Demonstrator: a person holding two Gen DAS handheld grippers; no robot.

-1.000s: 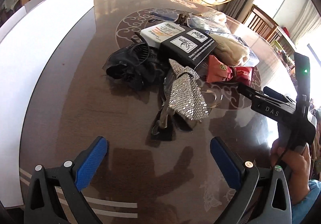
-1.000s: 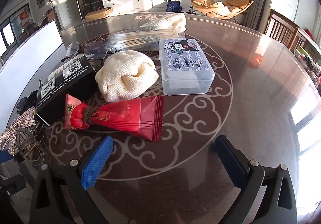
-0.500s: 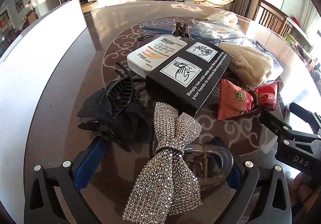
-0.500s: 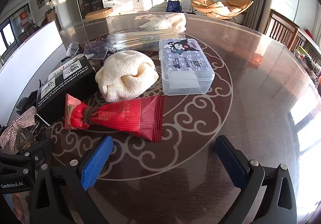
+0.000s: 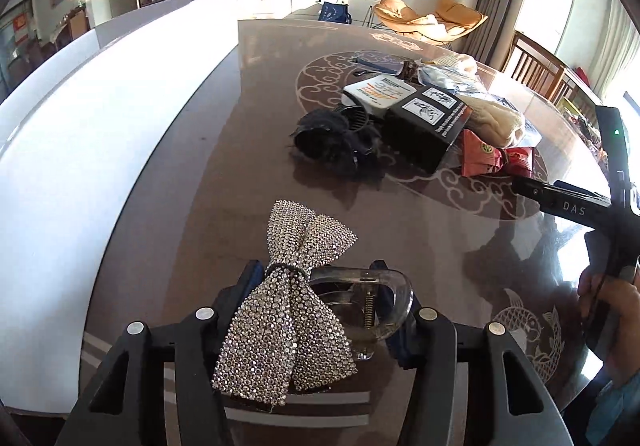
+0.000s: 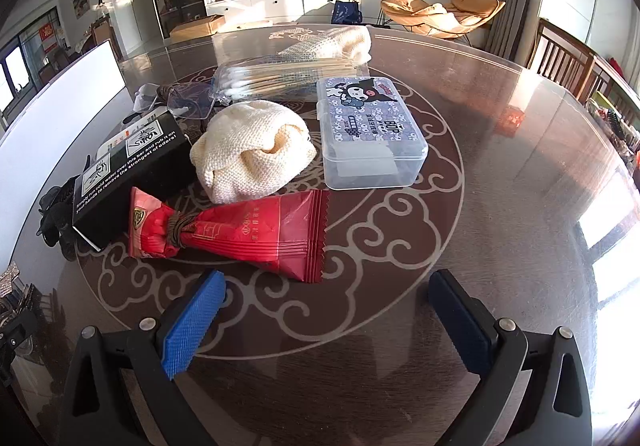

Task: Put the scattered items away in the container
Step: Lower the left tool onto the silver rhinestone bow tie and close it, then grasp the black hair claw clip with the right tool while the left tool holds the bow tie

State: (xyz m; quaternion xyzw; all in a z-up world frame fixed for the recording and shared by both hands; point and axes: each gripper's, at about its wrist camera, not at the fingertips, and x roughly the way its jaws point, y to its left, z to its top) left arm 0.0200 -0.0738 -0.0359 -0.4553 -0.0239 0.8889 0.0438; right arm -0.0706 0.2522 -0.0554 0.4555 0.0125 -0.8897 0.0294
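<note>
Left claw (image 5: 324, 306): its jaws have just been closing and now stand narrow around a clear hair clip (image 5: 372, 298) that carries a rhinestone bow (image 5: 288, 310). The blue pads (image 5: 250, 276) press on the clip from both sides, so the clip is held. The bow drapes back over the claw's frame and reaches forward past its tips. Whether the clip is off the table (image 5: 224, 182) cannot be told.

Ahead and to the right of the left claw, well apart from it, lies the rest of the clutter: a black fabric hair clip (image 5: 336, 138) nearest, a black box (image 5: 426, 122) just beyond and touching it, a white packet (image 5: 378, 92) behind the box, a cream knitted cloth (image 5: 496, 122) and a red wrapper (image 5: 494, 160) to the right.

Right claw (image 6: 326, 320): jaws wide, nothing between them, pointing down at bare table. The red wrapper (image 6: 244, 234) lies just ahead of its left pad (image 6: 192, 324). Beyond that sit the knitted cloth (image 6: 250, 158), the black box (image 6: 128, 170) to the left, a lidded clear plastic box (image 6: 370, 130) ahead and slightly right, and a bag of cotton swabs (image 6: 280, 80) farther off. A hand (image 5: 616, 322) grips the right claw's handle.
</note>
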